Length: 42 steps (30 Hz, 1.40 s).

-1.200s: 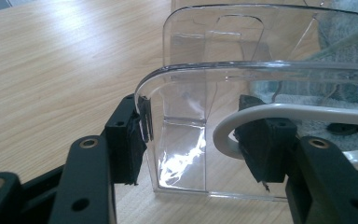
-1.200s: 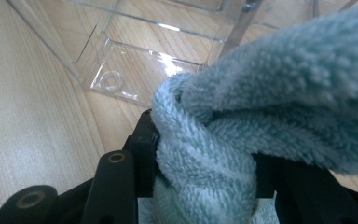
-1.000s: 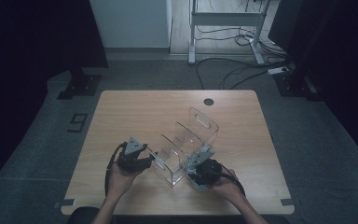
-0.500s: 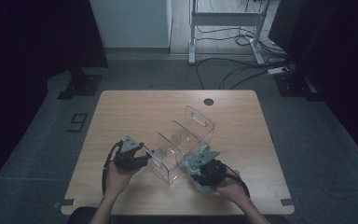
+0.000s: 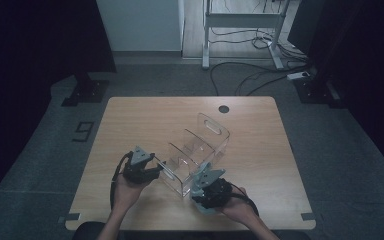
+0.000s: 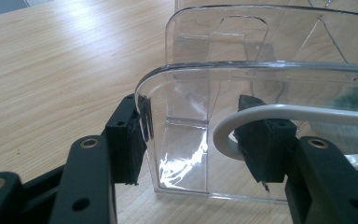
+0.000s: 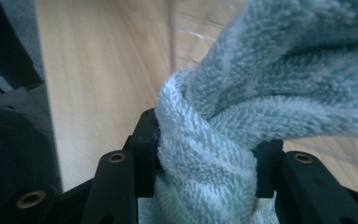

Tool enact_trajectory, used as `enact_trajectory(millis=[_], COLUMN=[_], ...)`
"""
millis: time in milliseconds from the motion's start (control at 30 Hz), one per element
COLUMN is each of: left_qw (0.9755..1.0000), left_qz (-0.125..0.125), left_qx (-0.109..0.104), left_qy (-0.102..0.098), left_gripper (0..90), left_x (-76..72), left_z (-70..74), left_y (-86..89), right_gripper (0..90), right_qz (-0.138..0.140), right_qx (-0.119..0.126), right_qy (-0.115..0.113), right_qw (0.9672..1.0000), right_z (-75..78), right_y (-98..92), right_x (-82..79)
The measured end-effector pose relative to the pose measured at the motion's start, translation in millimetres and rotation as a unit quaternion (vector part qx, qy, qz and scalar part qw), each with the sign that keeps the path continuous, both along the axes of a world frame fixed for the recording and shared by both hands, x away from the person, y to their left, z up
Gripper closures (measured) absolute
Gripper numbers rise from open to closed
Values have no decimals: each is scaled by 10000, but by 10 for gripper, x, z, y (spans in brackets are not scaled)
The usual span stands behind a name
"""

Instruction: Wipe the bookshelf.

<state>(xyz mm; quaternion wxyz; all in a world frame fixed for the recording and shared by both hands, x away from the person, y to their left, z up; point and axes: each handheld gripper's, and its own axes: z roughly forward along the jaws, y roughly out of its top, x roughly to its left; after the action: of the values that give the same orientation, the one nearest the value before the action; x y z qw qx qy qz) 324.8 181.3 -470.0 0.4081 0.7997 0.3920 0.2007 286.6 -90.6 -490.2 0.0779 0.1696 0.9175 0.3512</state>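
On the table's (image 5: 130,115) near half, the left gripper (image 5: 156,167) has its fingers clamped on the near-left wall of the clear organizer (image 5: 195,150); at its near-right corner, the right gripper's (image 7: 205,158) fingers squeeze a bunched pale-green towel (image 7: 261,84).

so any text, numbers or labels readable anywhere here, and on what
"9": a dark cut-out shape lying on the grey floor left of the table; it reads as a 9 from this side.
No writing is visible on the clear plastic organizer, the green towel or either gripper.
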Motion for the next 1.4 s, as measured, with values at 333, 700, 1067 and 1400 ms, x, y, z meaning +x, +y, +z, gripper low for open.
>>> enact_trajectory(millis=[333,700,1067,1400], left_qw=[10000,9998,9998,9999], left_qz=[92,198,187,118], left_qx=[-10,0,-16,-20], left_qy=[0,24,29,17], left_gripper=[449,450,450,450], left_x=[-45,-60,-45,-24], left_z=[-2,2,-3,-4], left_y=[-97,-129,-109,-79], right_gripper=[549,552,552,551], right_qz=[22,-107,-3,25], right_qx=[160,63,-555,-423], right_qy=[-121,-264,-423,-244], right_qw=[9998,9996,9976,9988], right_z=[39,-32,-242,-208], right_y=[119,204,351,294], right_x=[-93,-89,-80,-54])
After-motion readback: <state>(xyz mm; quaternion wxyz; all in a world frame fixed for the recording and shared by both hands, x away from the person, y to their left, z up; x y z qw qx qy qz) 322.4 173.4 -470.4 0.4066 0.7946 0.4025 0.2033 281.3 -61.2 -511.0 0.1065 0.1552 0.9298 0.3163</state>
